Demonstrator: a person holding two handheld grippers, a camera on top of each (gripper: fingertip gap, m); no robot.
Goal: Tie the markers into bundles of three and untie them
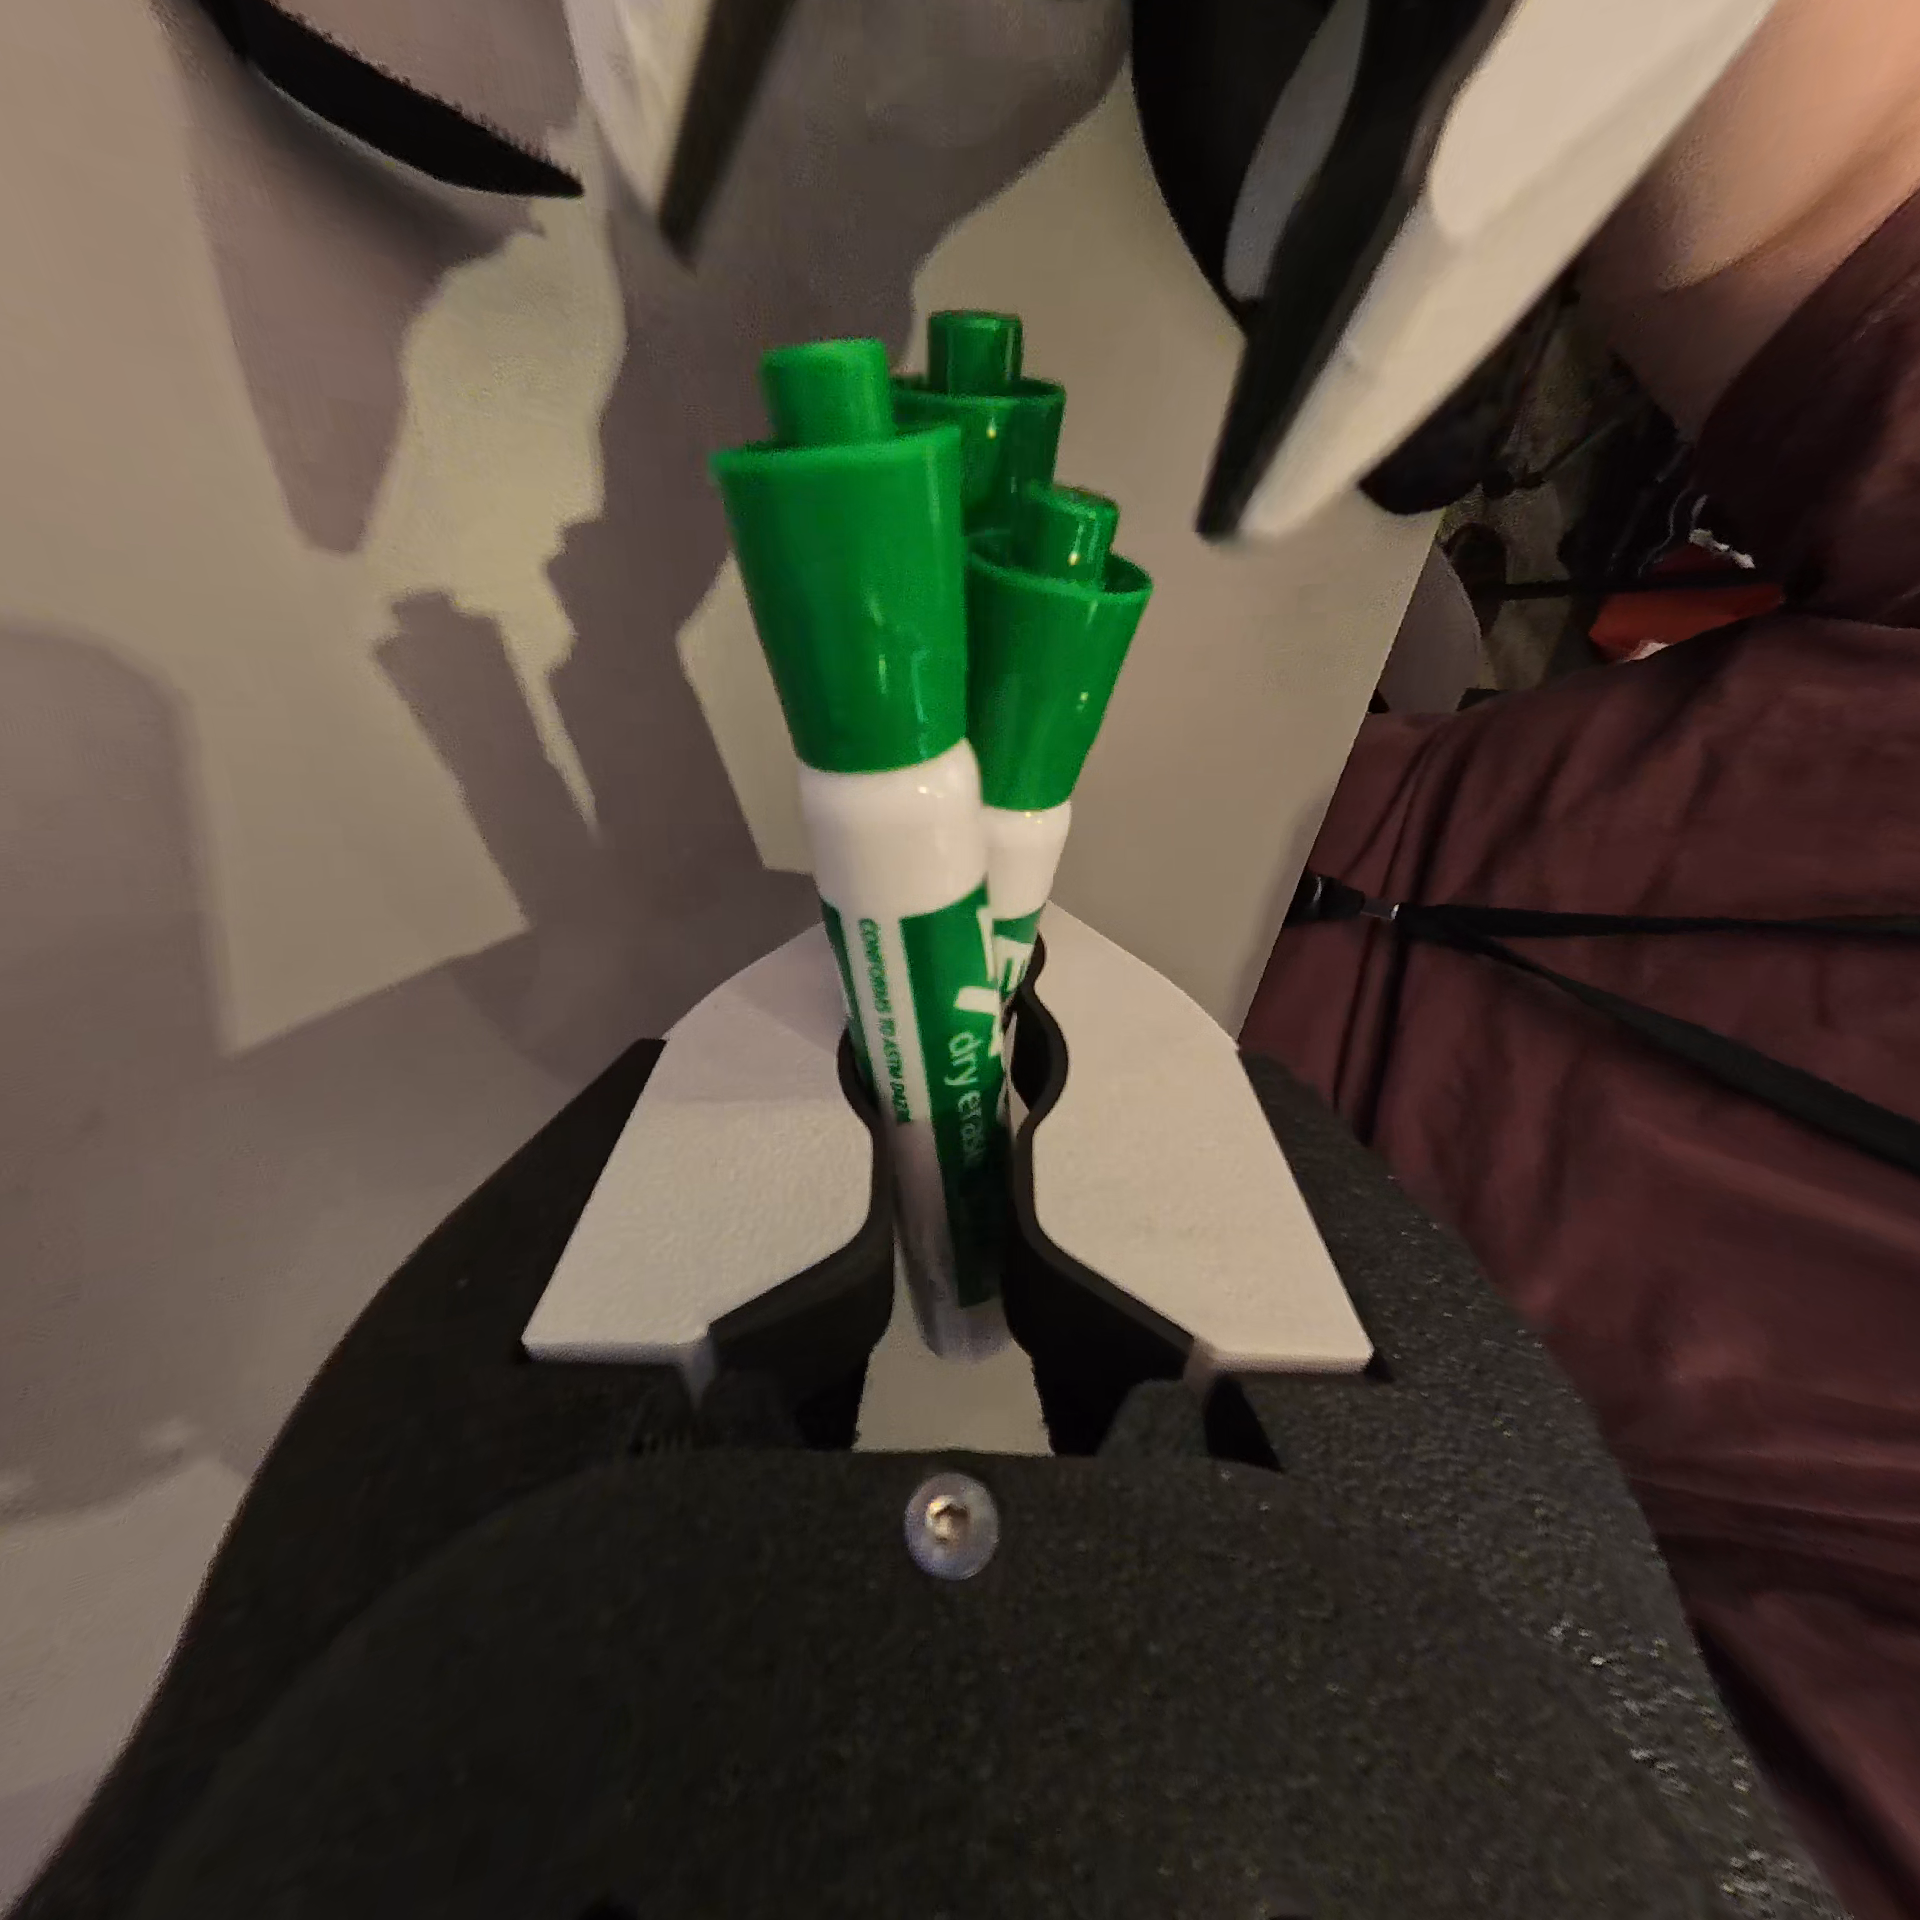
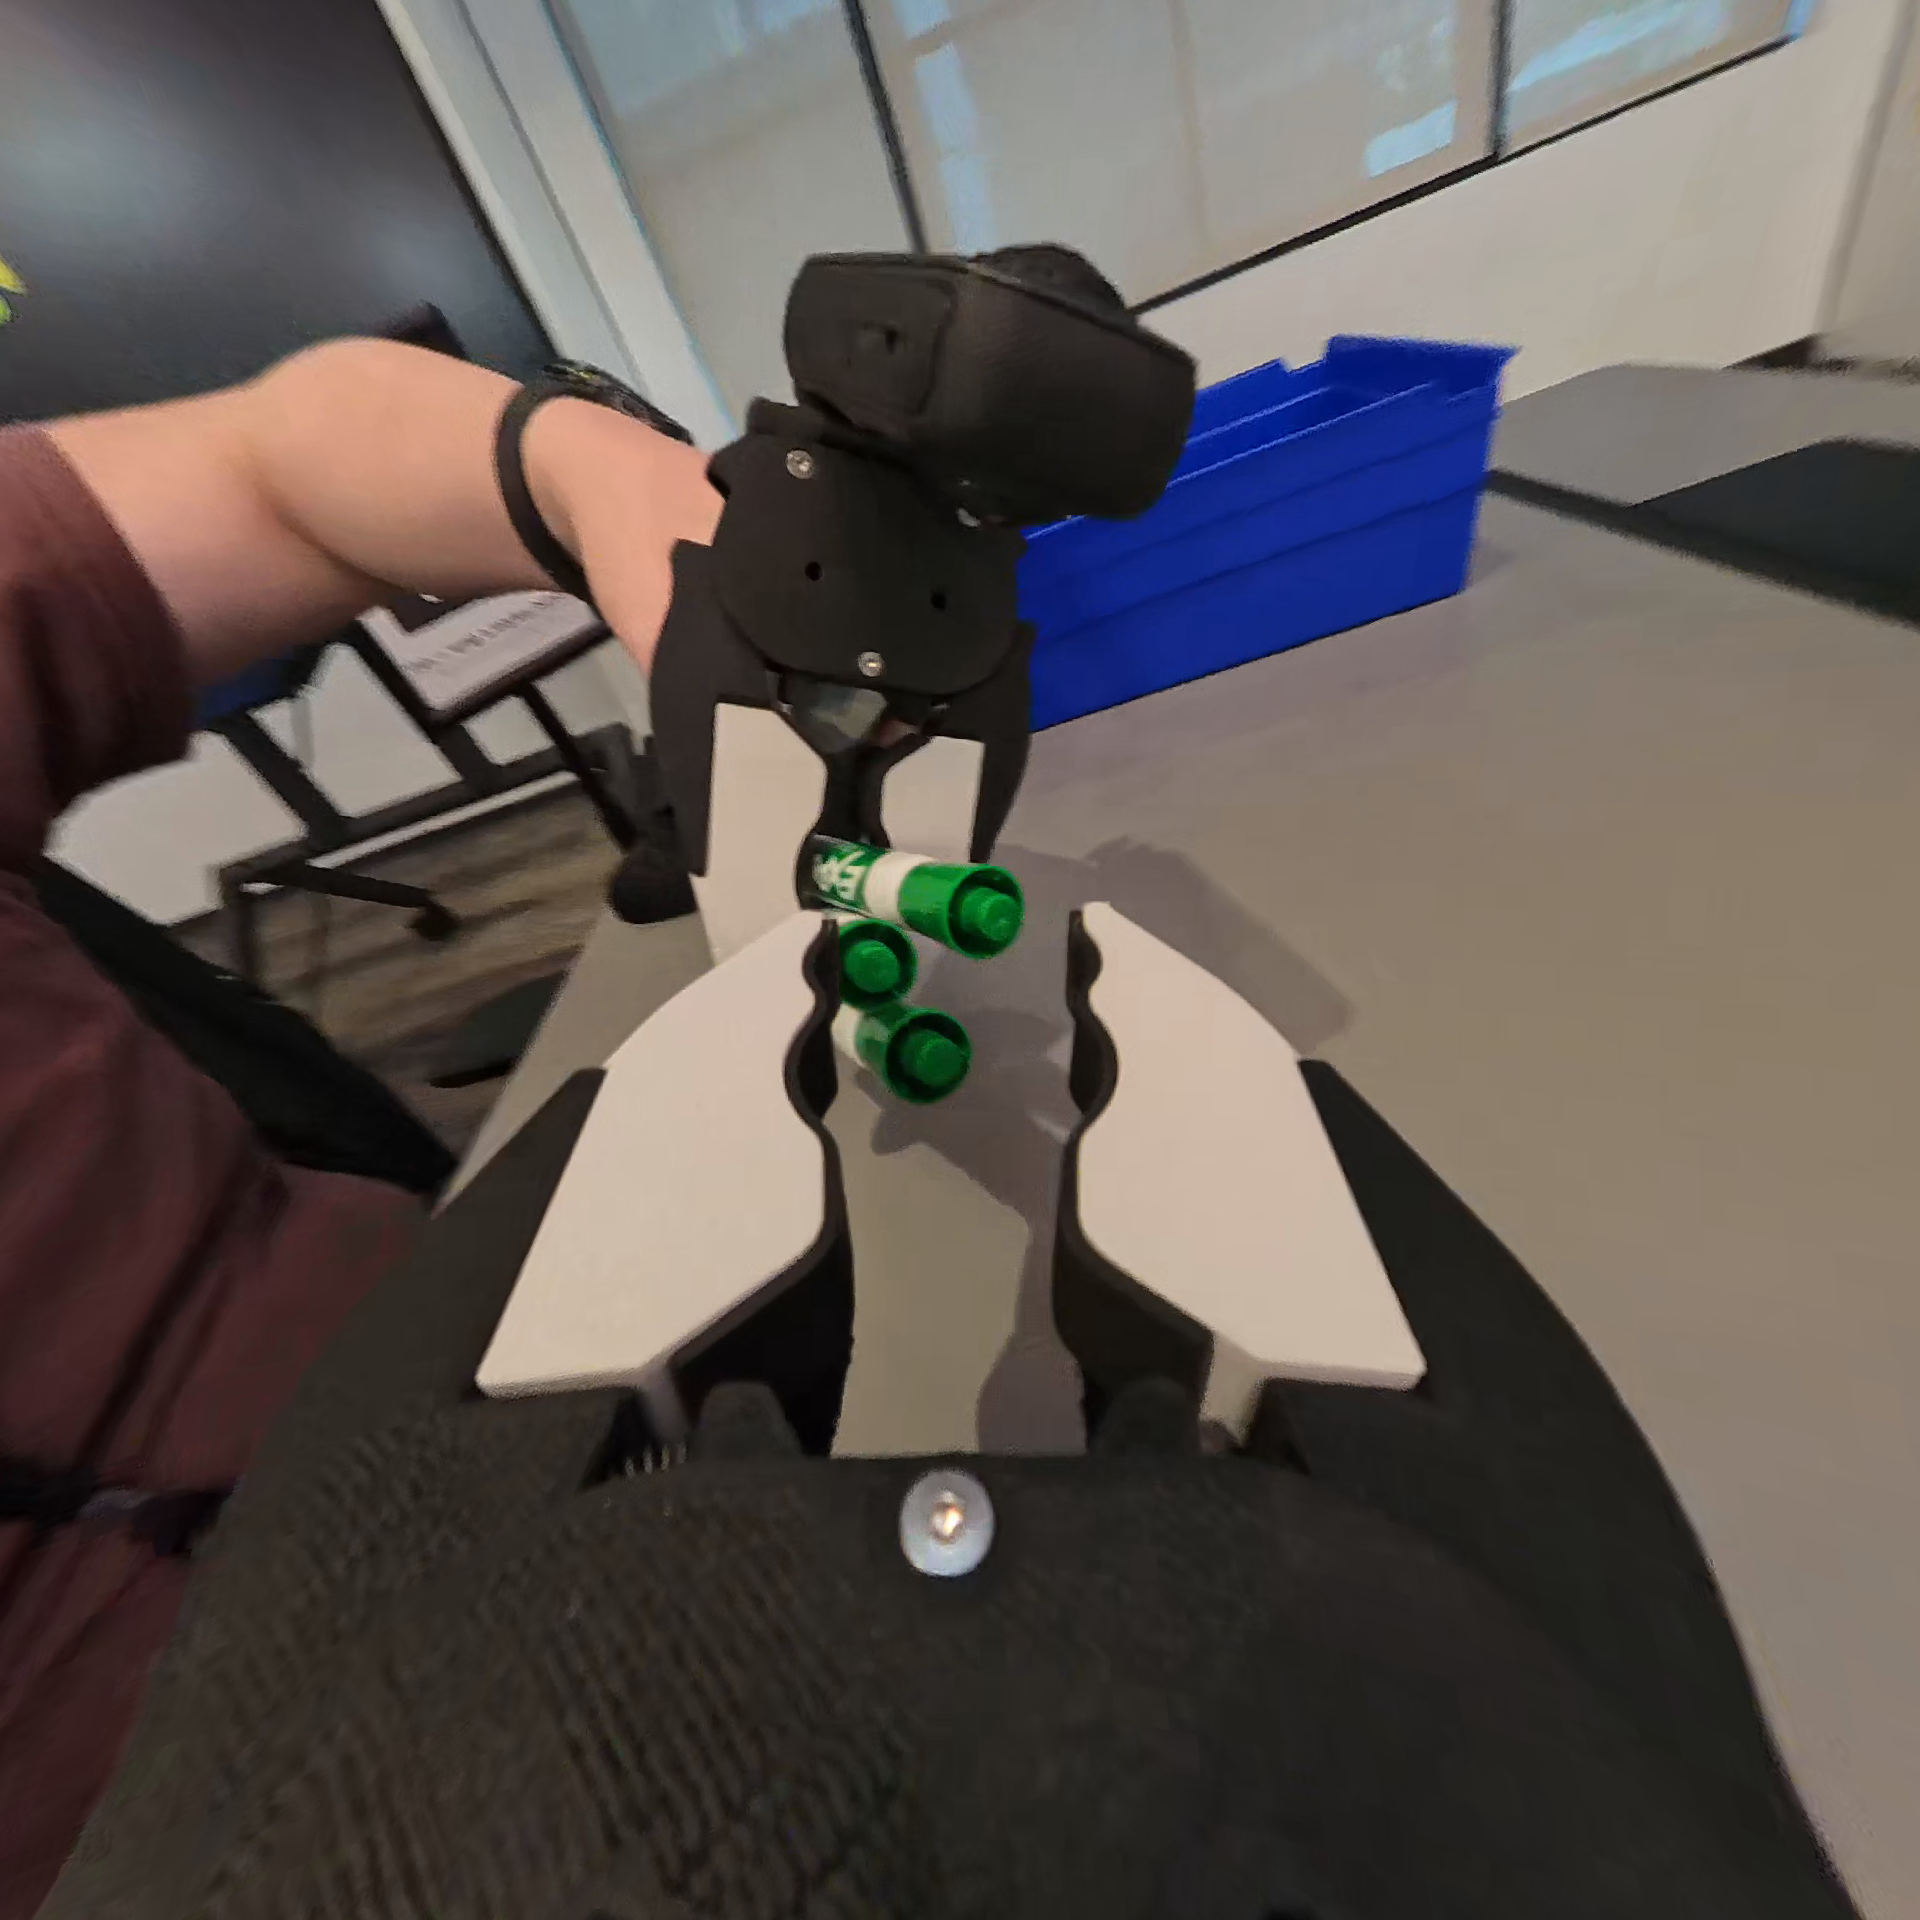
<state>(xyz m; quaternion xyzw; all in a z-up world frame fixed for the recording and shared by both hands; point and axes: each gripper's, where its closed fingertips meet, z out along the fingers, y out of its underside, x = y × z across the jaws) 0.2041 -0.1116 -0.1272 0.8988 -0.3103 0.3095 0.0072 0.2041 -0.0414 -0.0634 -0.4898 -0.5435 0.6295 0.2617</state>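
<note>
Fig. L wrist view, near to far: left tool (image 1: 951, 1049) was clamped on the barrels of three green-capped markers (image 1: 883, 727), caps pointing away from the camera and fanned slightly apart. No band or tie was visible around them; whether one sat hidden inside the grip could not be told. Beyond the caps, a blurred right tool over the pale bench (image 1: 208, 727).

R wrist view: right tool (image 2: 951, 997) stood wide, holding nothing, its tips just beside the marker caps, which were held clear of the bench.

Handling (judged): markers light, stiff, smooth plastic, so likely to slip lengthwise or splay. Best hold looked mid-barrel, w/ caps left free for the tie.

Containers: blue bin (image 2: 1299, 520) sat far back on the bench; contents not visible.
</note>
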